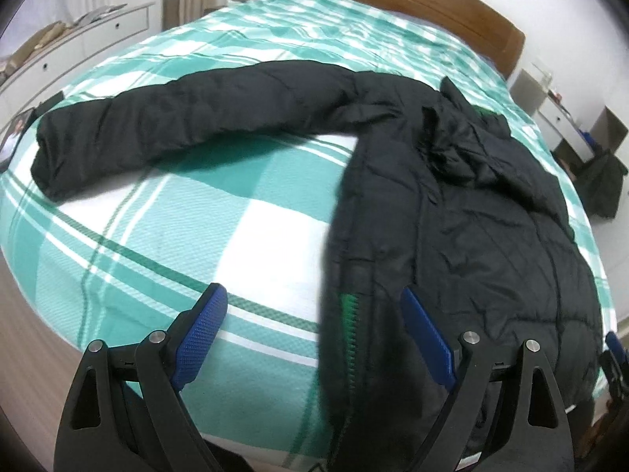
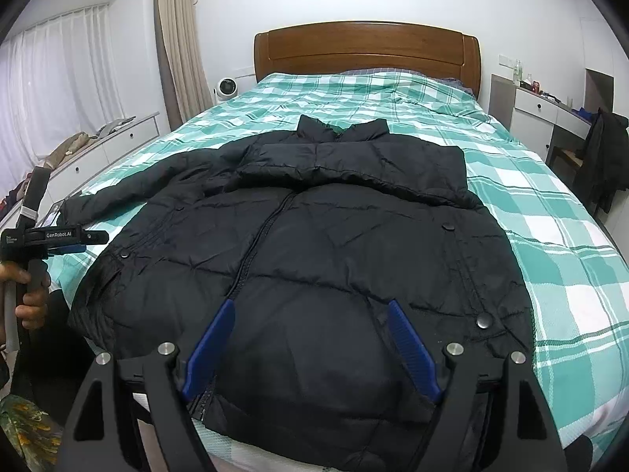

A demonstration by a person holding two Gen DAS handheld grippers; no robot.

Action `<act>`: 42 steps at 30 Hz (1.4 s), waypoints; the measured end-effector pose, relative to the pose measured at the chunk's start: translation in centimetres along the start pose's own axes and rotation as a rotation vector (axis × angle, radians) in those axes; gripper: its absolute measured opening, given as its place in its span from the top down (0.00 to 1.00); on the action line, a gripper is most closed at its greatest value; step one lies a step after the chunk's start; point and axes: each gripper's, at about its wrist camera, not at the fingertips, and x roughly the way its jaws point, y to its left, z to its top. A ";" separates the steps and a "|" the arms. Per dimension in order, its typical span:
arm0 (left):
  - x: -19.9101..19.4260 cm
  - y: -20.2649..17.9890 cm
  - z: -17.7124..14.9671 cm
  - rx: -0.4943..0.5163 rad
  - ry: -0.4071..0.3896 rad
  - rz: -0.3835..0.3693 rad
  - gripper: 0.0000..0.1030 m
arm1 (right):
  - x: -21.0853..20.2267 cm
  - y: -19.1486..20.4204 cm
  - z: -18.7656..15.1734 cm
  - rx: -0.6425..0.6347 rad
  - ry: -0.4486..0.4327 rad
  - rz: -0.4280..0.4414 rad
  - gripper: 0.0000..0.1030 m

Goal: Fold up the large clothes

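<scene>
Blue ribbed pads of right gripper (image 2: 310, 314) spread wide, grasping nothing, above quilted black puffer jacket (image 2: 314, 244), left gripper (image 1: 314, 306) likewise released, checked teal bedspread (image 1: 157, 244), jacket hem cut off below.

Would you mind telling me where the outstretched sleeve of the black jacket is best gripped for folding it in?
Grip the outstretched sleeve at its cuff end, coming from the bed's left edge with the open left hand-held gripper. The sleeve lies flat and fully extended across the bedspread, its cuff free, so lifting there probably carries the whole length over the jacket, whose other sleeve is already folded across the chest.
</scene>
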 end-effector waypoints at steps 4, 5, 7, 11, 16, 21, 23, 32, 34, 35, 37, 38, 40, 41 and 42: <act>0.2 0.5 0.1 -0.010 0.005 0.012 0.12 | 0.0 0.2 0.0 0.003 0.002 0.006 0.21; 0.3 0.5 0.1 -0.012 0.006 0.014 0.12 | 0.1 0.3 -0.1 0.002 0.003 0.007 0.21; 0.4 0.6 0.1 -0.014 0.008 0.017 0.12 | 0.2 0.6 -0.1 0.000 0.007 0.009 0.21; 0.8 1.0 0.3 -0.018 0.015 0.028 0.12 | 0.3 0.8 -0.1 0.000 0.011 0.015 0.21; 1.0 2.7 0.7 -0.069 0.017 0.041 0.12 | 0.4 0.8 -0.1 0.002 0.013 0.013 0.21; 0.4 6.4 2.4 -0.159 -0.016 0.077 0.12 | 0.5 0.7 -0.1 0.006 0.020 0.011 0.21; -0.2 9.0 3.5 -0.230 -0.053 0.103 0.12 | 0.5 0.7 -0.1 0.004 0.018 0.012 0.21; -0.2 21.0 6.4 -0.588 -0.123 0.213 0.12 | 0.4 1.3 0.0 -0.005 0.019 0.025 0.21; 0.8 21.8 7.1 -0.580 -0.109 0.223 0.12 | 0.4 1.6 -0.1 -0.012 0.022 0.028 0.21; 1.6 22.3 7.5 -0.575 -0.094 0.234 0.12 | 0.3 1.7 0.0 -0.016 0.022 0.030 0.21; 2.3 22.8 7.9 -0.575 -0.090 0.255 0.13 | 0.2 2.0 0.0 -0.022 0.019 0.032 0.21; 2.5 22.9 8.0 -0.574 -0.102 0.273 0.16 | 0.1 2.2 0.0 -0.023 0.019 0.034 0.21; 2.7 22.8 8.2 -0.561 -0.130 0.272 0.38 | 0.0 2.4 -0.1 -0.024 0.020 0.037 0.21; 2.8 22.8 8.2 -0.550 -0.138 0.256 0.57 | -0.1 2.5 -0.1 -0.025 0.021 0.037 0.21; 2.7 22.6 8.3 -0.534 -0.144 0.270 0.68 | -0.1 2.7 -0.2 -0.027 0.022 0.038 0.21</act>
